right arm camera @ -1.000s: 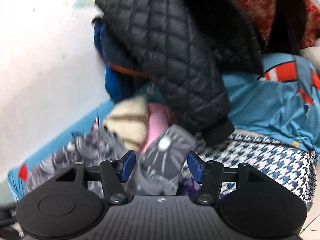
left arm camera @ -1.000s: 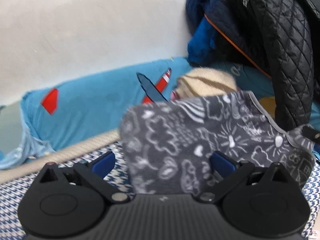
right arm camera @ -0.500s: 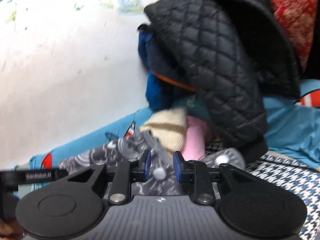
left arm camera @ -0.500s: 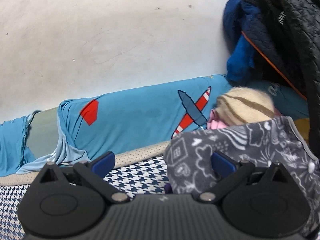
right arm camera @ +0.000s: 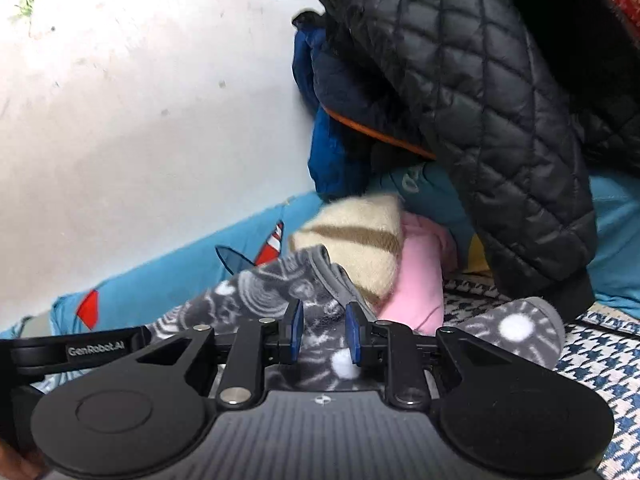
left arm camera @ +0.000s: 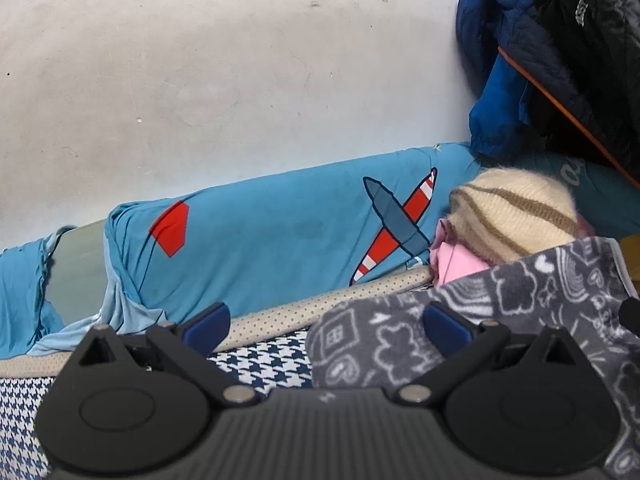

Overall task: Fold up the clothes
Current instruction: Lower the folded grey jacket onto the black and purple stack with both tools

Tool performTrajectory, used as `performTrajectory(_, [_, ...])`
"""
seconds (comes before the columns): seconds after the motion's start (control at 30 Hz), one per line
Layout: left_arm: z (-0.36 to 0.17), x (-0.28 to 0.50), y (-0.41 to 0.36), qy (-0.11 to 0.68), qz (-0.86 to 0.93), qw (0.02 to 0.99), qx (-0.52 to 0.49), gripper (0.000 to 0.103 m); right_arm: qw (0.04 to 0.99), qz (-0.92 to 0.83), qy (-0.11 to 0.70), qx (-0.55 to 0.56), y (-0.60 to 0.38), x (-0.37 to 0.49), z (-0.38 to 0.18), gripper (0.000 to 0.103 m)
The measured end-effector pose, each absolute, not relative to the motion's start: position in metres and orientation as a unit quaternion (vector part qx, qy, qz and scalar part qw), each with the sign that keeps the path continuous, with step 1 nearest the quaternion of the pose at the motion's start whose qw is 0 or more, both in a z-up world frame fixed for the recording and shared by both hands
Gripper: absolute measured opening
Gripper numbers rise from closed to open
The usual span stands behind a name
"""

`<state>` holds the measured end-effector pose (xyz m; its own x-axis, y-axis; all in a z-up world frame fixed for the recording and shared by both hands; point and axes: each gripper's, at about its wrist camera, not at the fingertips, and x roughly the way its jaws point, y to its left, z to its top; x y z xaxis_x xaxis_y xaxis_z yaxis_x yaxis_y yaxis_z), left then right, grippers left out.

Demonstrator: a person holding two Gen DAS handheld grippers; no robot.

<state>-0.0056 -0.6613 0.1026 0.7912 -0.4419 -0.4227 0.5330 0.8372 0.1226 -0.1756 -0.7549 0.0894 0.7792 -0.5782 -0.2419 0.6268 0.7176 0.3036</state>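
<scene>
A grey fleece garment (left arm camera: 500, 320) with white doodle print lies bunched on the houndstooth bed cover (left arm camera: 268, 366). In the left wrist view it sits low right, draped over the right finger, and its left edge reaches in between the jaws. My left gripper (left arm camera: 325, 322) stands wide open, its pads not pressing on the cloth. In the right wrist view my right gripper (right arm camera: 325, 331) is shut on a raised fold of the same grey fleece garment (right arm camera: 280, 280). The pads pinch the cloth just below its grey hem. Another part of the fleece rests to the right.
A cream striped knit (left arm camera: 516, 216) lies on a pink garment (left arm camera: 456, 260) just behind the fleece. A blue aeroplane-print sheet (left arm camera: 280, 232) runs along the white wall. A black quilted jacket (right arm camera: 480, 120) and a blue jacket (right arm camera: 328, 152) hang at the right.
The right jaws have shut on a fold of the fleece. The left view has swung left, so the fleece now sits at its right side instead of filling the gap between the jaws.
</scene>
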Motion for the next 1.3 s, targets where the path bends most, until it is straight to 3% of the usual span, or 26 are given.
performTrajectory(0.17, [0.093,0.004,-0.675,0.193,-0.25,0.94,0.131,0.103,0.92,-0.327,0.08,0.203,-0.772,-0.167,0.081,0.017])
performTrajectory(0.6, [0.072,0.024,-0.687,0.218,-0.239,0.938,0.124,0.103,0.905,-0.327,0.118,0.247,-0.798,-0.147,0.066,0.017])
performTrajectory(0.73, [0.081,0.018,-0.678,0.219,-0.243,0.938,0.12,0.103,0.907,-0.311,0.112,0.26,-0.798,-0.154,0.076,0.023])
performTrajectory(1.1, [0.109,-0.027,-0.632,0.219,-0.275,0.93,0.108,0.103,0.928,-0.264,0.061,0.256,-0.784,-0.173,0.109,0.023])
performTrajectory(1.3, [0.102,-0.049,-0.611,0.22,-0.285,0.926,0.111,0.103,0.93,-0.252,0.085,0.254,-0.78,-0.149,0.103,0.024])
